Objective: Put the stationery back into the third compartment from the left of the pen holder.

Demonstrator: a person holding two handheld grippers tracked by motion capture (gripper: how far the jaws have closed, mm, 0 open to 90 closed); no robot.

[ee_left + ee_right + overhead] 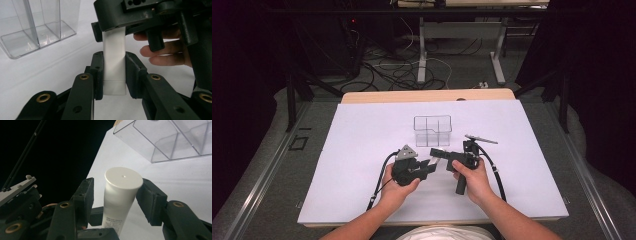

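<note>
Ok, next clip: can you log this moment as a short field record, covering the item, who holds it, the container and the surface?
item: white tube with a flat round cap
left hand-held gripper: jaws closed on the tube's lower body
right hand-held gripper: jaws either side of the cap end, right pad touching, left pad a little apart
container: clear divided plastic box, empty, beyond the grippers
surface: white sheet over a wooden table
stage: tube between both grippers, above the sheet, not in the box

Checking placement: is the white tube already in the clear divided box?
No, the white plastic tube sits between the left gripper's jaws, apart from the clear divided box.
</note>
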